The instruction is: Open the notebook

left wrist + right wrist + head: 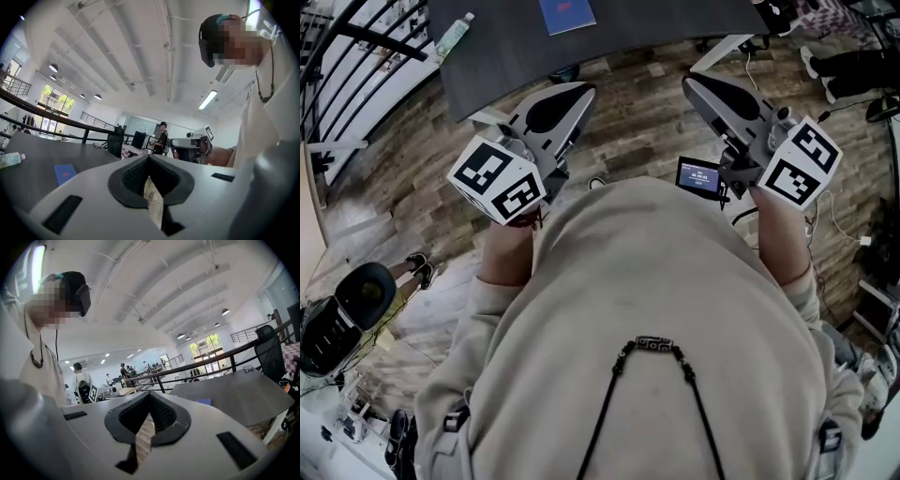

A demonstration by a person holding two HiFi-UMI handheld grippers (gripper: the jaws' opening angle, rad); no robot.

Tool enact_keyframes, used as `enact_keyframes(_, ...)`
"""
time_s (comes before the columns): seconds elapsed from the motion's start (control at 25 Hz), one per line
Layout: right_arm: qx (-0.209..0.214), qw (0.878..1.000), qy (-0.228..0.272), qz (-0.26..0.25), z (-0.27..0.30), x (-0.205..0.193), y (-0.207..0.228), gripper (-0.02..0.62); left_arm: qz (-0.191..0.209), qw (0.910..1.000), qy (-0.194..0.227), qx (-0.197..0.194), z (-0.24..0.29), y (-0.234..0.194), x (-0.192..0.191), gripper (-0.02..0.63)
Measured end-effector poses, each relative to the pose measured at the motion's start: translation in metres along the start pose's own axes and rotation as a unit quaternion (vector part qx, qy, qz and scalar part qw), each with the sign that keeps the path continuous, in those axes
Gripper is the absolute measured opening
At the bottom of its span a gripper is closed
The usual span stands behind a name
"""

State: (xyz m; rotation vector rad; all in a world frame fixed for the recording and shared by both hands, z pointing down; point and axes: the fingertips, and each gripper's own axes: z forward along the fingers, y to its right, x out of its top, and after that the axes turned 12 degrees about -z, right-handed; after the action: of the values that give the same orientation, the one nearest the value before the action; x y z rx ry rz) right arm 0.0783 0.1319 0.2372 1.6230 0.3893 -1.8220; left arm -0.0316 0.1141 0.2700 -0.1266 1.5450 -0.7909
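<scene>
Well beyond left claw and right claw, both closed empty: notebook, seemingly unopened.

The notebook is thin and blue, with a small red mark on its cover. It is closed and lies flat, cover upward, on the dark grey desk. In the head view it is on the far part of the desk, a little left of the middle, and the top edge of the view cuts it off. It is slightly turned, so its near right corner lies farther away than its near left corner. In the left gripper view it is a flat blue rectangle; in the right gripper view, only a thin bluish strip.
</scene>
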Motion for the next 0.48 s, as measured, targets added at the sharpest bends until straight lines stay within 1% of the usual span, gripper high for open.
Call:
enact_keyframes(0.12, -0.001, 1.0, -0.005, -0.007, 0.001, 0.002, -0.001, 0.016, 0.003, 0.9999, 0.012, 0.003, -0.003, -0.002, 0.005, 0.002)
enact_keyframes(0.28, 0.008, 1.0, -0.011, -0.001, 0.011, 0.006, 0.002, 0.017, 0.005, 0.9996, 0.023, 0.013, -0.013, -0.006, 0.008, 0.003)
enact_keyframes(0.48, 0.045, 0.999, -0.019, 0.0, 0.032, 0.001, 0.011, 0.015, -0.004, 0.9978, 0.038, 0.055, -0.026, -0.021, 0.004, 0.002)
